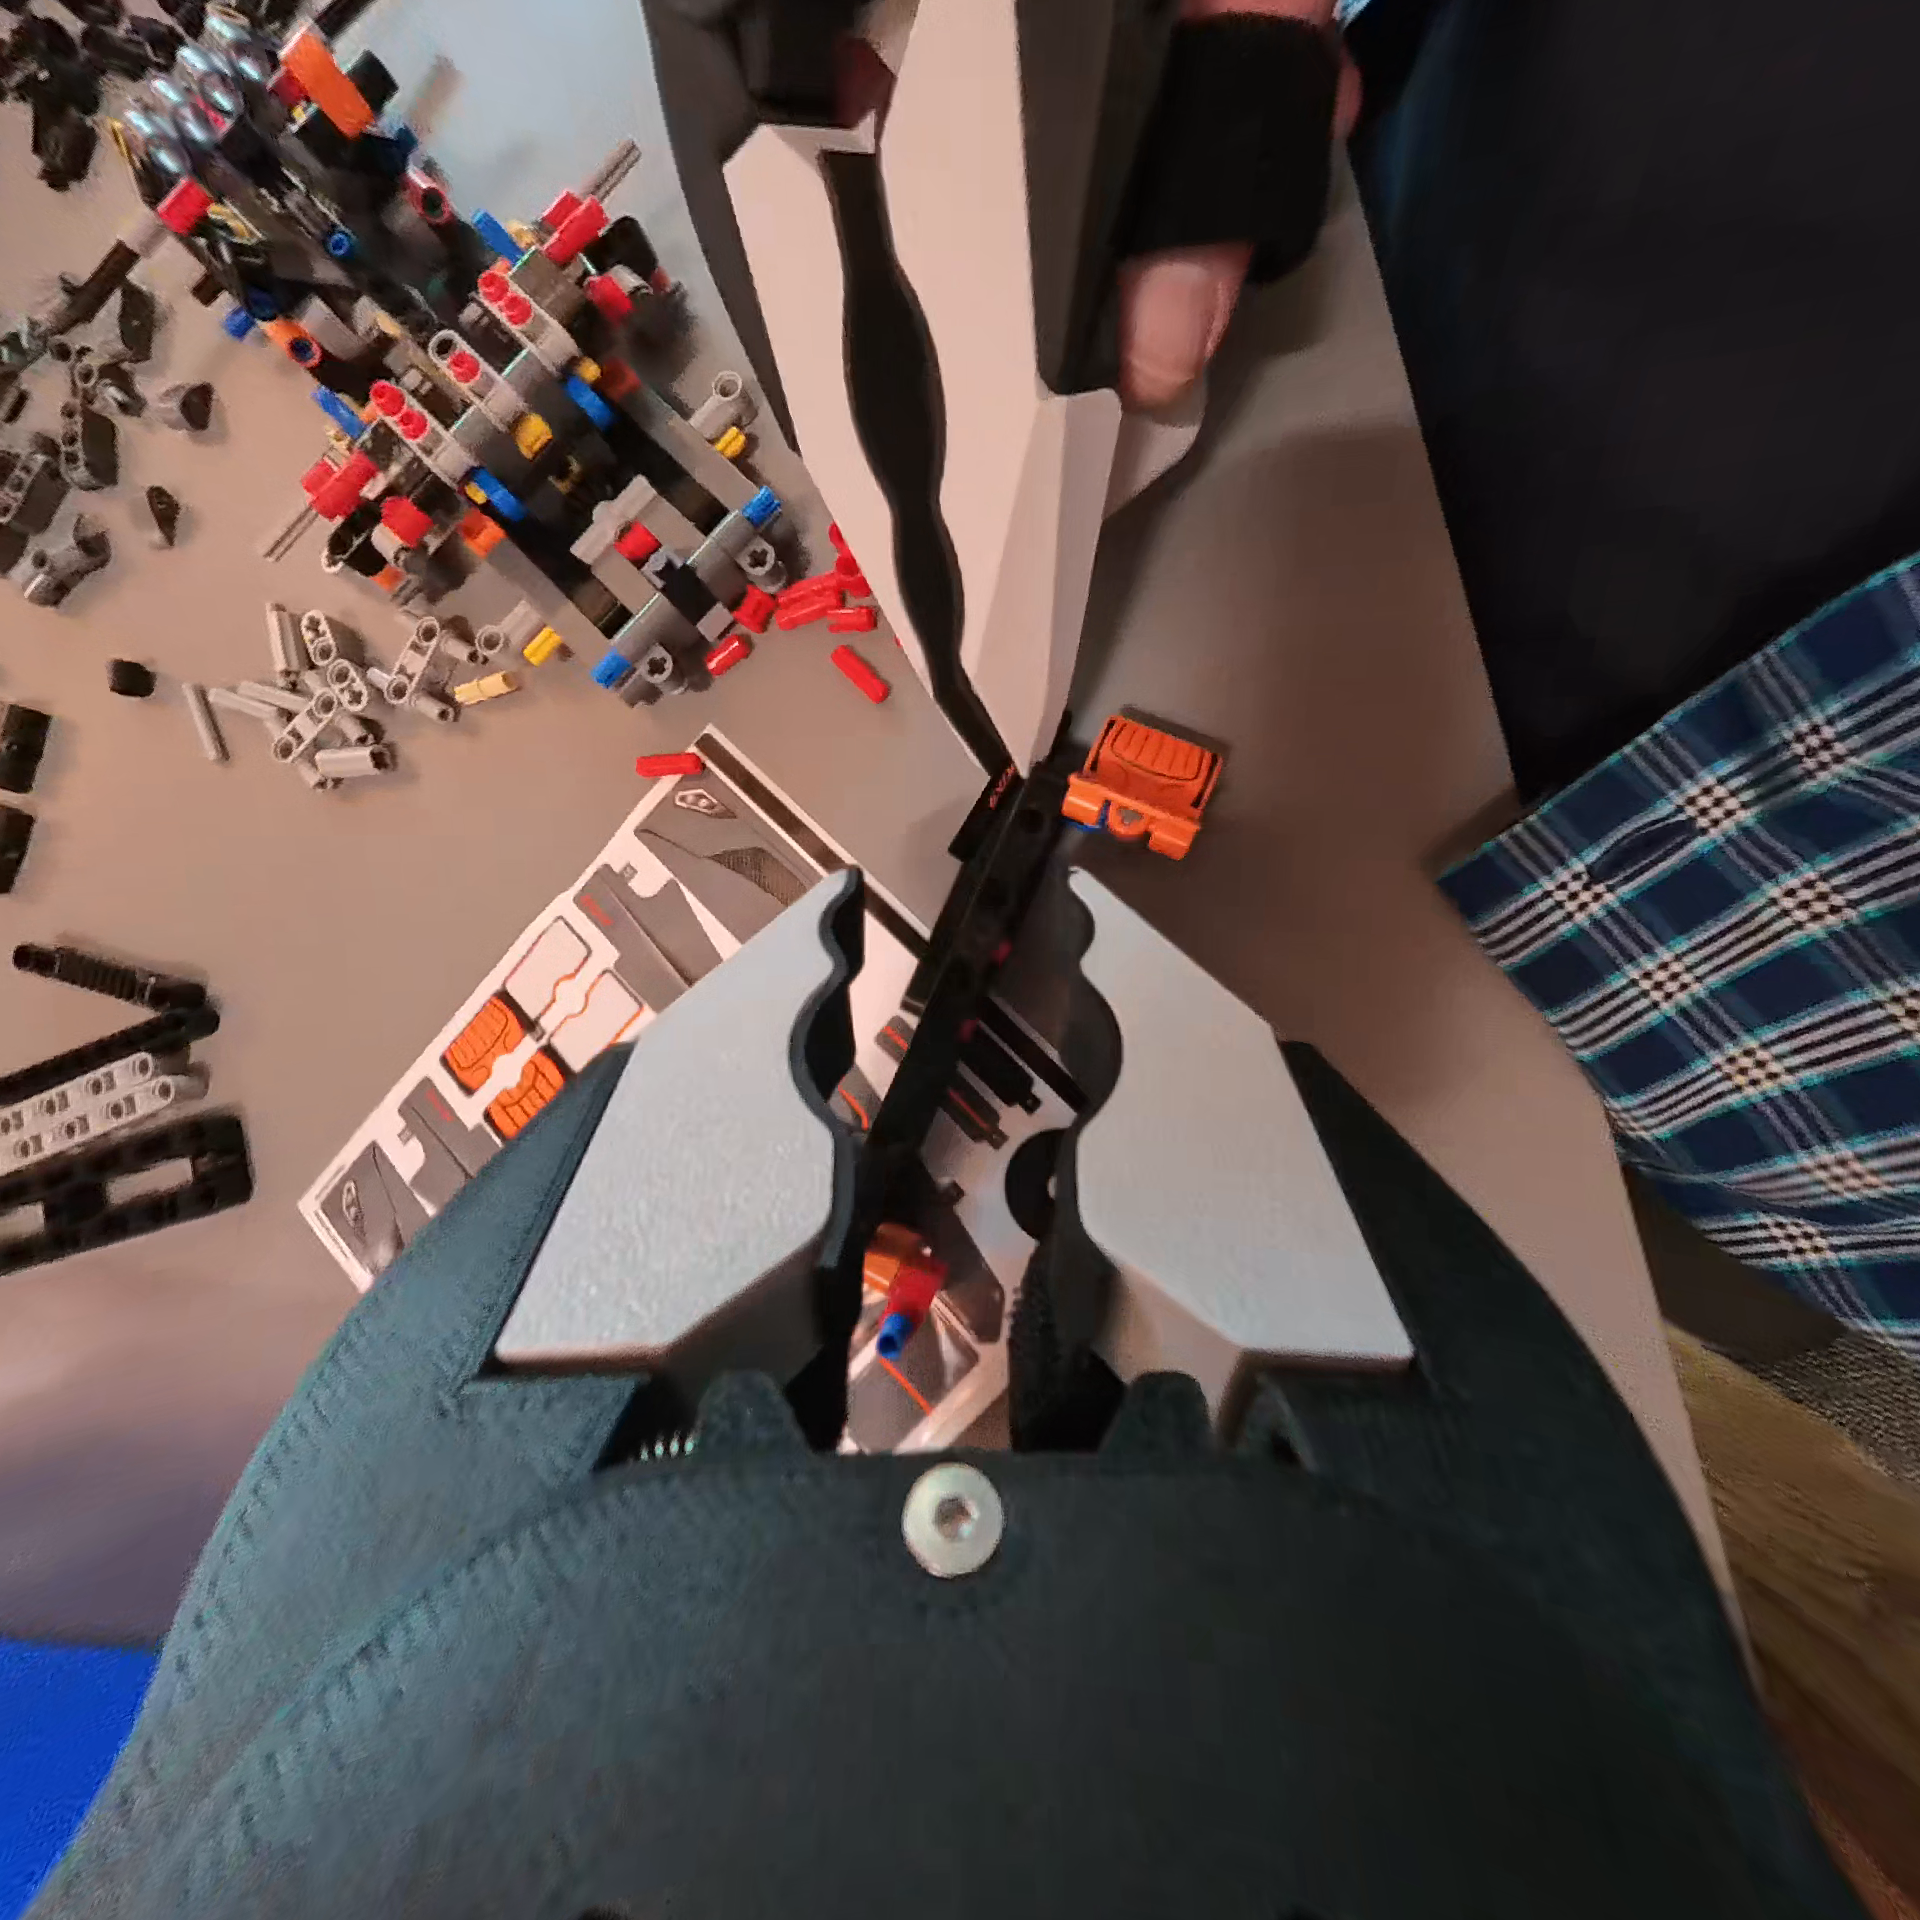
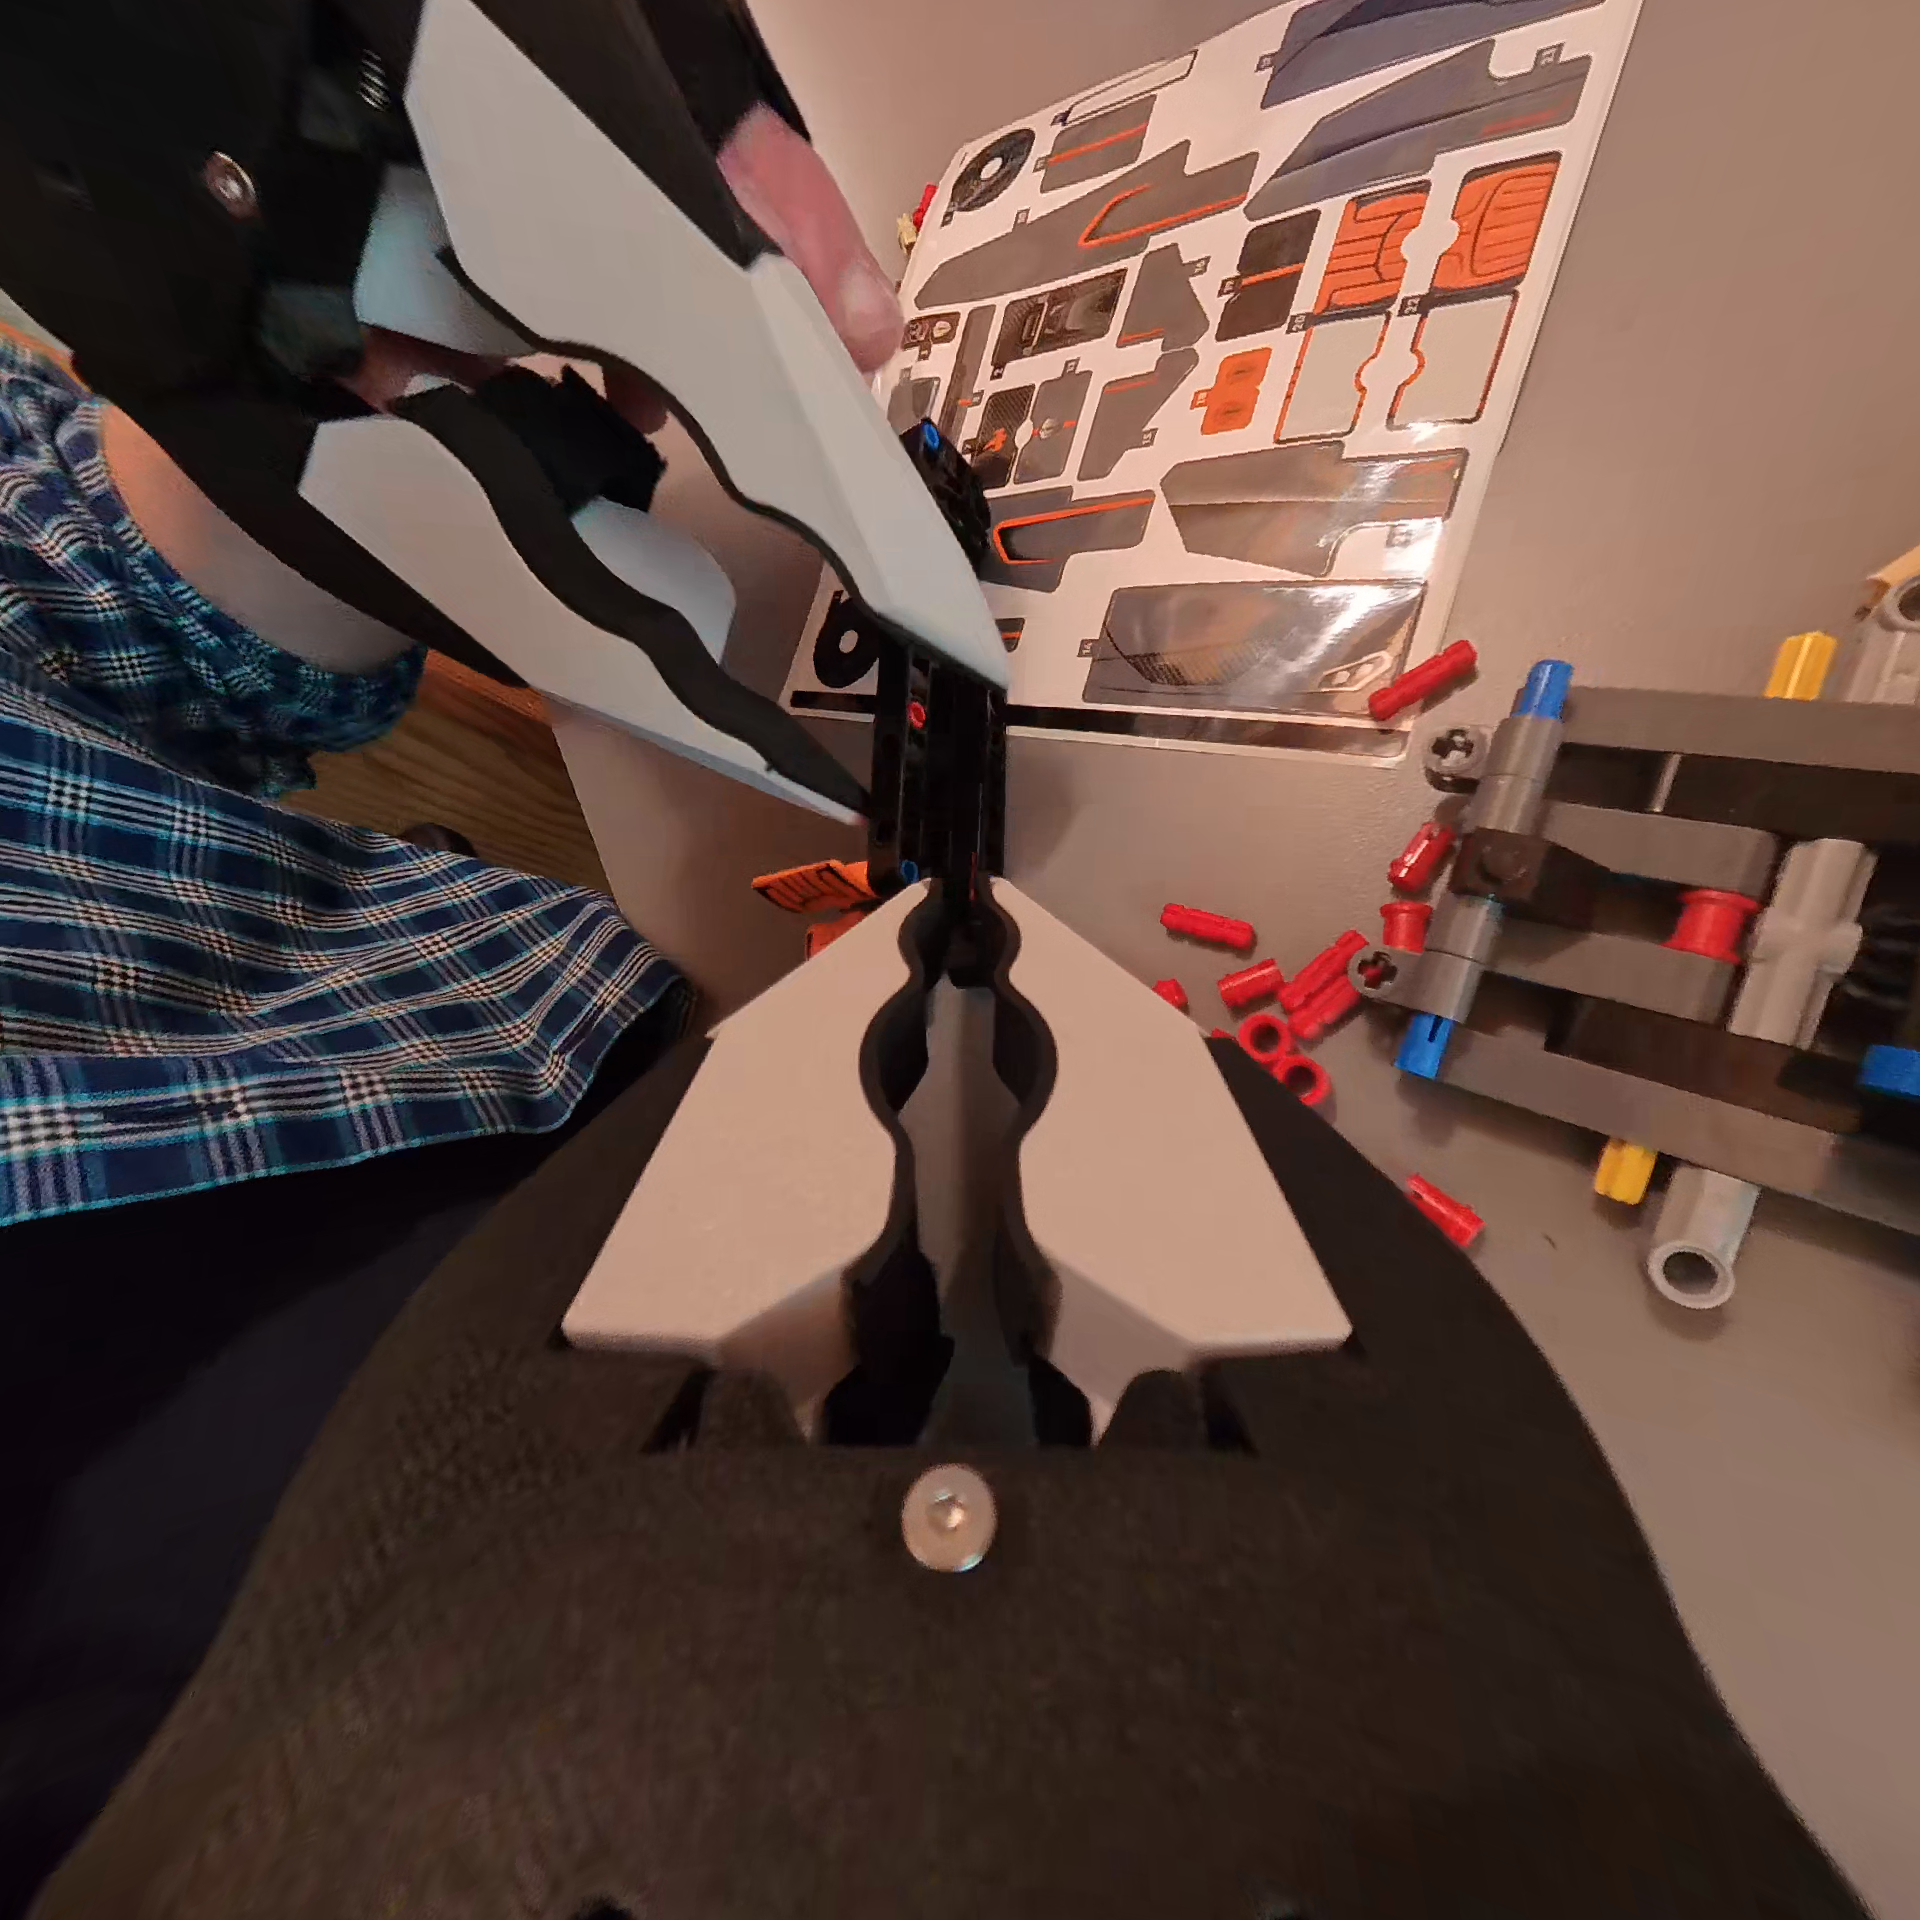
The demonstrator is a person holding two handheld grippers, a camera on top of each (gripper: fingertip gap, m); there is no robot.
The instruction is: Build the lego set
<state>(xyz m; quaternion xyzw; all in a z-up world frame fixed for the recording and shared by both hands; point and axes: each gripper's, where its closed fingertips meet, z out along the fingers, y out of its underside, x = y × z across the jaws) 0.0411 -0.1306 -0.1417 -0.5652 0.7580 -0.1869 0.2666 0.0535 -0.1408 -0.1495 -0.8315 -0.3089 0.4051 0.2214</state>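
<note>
A black lego beam assembly point(image 1: 961, 997) with small red, blue and orange parts is held above the table between both grippers. My left gripper point(image 1: 961, 904) is shut on its middle; it shows in the right wrist view point(image 2: 930, 743) coming in from the upper left. My right gripper point(image 2: 956, 894) is shut on one end of the assembly point(image 2: 935, 769); in the left wrist view it point(image 1: 1013, 764) comes down from the top. An orange grille piece point(image 1: 1143, 795) sits at that end and also shows in the right wrist view point(image 2: 800, 888).
A sticker sheet point(image 2: 1299, 364) lies flat under the assembly. The large grey and black chassis build point(image 1: 499, 416) lies beyond it, with loose red pins point(image 2: 1299, 987), grey connectors point(image 1: 322, 696) and black beams point(image 1: 104, 1122) around. A person's plaid clothing point(image 2: 260, 883) is at the table edge. My left and right fingertips are right by each other.
</note>
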